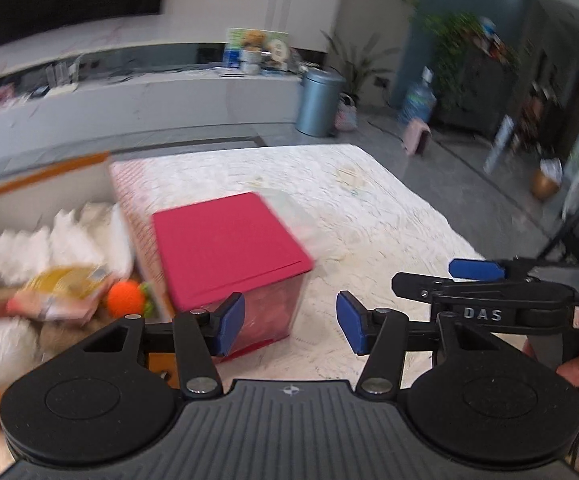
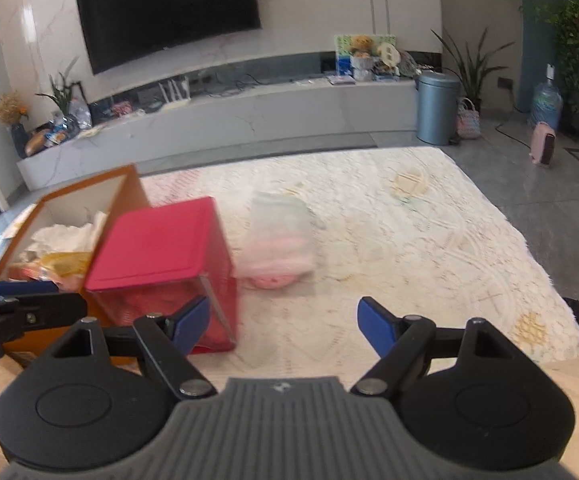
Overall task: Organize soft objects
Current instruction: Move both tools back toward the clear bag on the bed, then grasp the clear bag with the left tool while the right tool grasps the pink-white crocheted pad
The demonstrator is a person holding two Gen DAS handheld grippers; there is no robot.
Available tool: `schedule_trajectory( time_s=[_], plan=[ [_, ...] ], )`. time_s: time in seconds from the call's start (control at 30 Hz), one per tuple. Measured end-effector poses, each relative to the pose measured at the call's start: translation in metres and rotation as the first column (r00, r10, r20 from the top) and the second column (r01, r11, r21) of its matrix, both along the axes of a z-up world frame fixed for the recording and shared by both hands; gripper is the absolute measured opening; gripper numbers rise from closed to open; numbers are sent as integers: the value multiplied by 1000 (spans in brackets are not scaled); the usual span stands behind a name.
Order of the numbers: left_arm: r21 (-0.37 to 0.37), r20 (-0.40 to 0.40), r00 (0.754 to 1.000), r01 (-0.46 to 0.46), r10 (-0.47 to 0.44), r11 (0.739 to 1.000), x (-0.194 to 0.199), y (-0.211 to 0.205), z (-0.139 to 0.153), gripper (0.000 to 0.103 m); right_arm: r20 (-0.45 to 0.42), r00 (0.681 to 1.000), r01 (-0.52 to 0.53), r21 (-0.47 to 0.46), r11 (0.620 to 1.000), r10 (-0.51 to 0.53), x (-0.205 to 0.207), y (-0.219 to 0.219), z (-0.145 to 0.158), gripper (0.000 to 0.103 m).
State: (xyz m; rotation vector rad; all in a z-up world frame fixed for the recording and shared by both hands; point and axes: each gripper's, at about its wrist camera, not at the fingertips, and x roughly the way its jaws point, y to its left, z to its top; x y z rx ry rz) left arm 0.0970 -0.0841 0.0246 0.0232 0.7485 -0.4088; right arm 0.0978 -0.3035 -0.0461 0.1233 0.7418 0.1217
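Both claws spread, empty: left claw (image 1: pixel 290 322), right claw (image 2: pixel 283 325). Red-lidded box (image 2: pixel 157 240) at 11 o'clock blocks orange box (image 2: pixel 65 208) of soft toys. Pink bagged bundle (image 2: pixel 279 244) at 12 on quilt (image 2: pixel 429 240).

The left gripper (image 1: pixel 291 322) and the right gripper (image 2: pixel 283 324) both point down a bit, jaws wide apart, nothing between them.

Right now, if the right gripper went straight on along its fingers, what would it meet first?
Probably the bare cream patterned bedspread: the open right gripper aims between the red-lidded clear plastic box on its left and the clear pouch of pink fabric further ahead. Depth is uncertain.
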Motion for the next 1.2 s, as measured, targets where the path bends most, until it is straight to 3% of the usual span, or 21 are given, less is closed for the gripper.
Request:
schedule_trajectory(
  time_s=[0.2, 0.33, 0.6, 0.73, 0.83, 0.93, 1.03, 1.1, 1.17, 1.2],
  plan=[
    [119, -24, 995, 102, -99, 988, 26, -51, 0, 62, -59, 998, 35, -3, 999, -35, 17, -34, -16, 68],
    [184, -56, 993, 116, -107, 976, 42, -82, -6, 62, -86, 995, 44, -38, 998, -47, 31, -51, -25, 68],
    [204, -51, 998, -25, 36, 979, 78, -134, -39, 63, -88, 990, 104, -38, 994, -107, 54, -96, -36, 68],
    [304, 4, 995, -96, 99, 948, 93, -160, -60, 65, -102, 987, 119, -33, 992, -122, 65, -118, -46, 68],
    [352, -14, 989, -132, 146, 927, 113, -172, -82, 65, -120, 985, 126, -8, 992, -126, 73, -131, -55, 68],
    [445, 12, 986, -155, 167, 882, 125, -184, -103, 65, -143, 982, 128, 14, 992, -124, 80, -139, -67, 68],
    [521, 32, 985, -162, 171, 838, 131, -189, -118, 55, -165, 980, 125, 43, 991, -116, 84, -143, -76, 68],
    [535, -2, 983, -153, 183, 831, 137, -188, -126, 44, -174, 979, 120, 61, 991, -108, 86, -144, -80, 68],
    [544, 8, 983, -158, 184, 824, 138, -187, -130, 29, -184, 978, 114, 70, 991, -99, 89, -144, -84, 68],
    [536, 15, 984, -158, 177, 829, 137, -186, -129, 26, -189, 978, 108, 74, 991, -92, 90, -143, -85, 68]
  ],
)
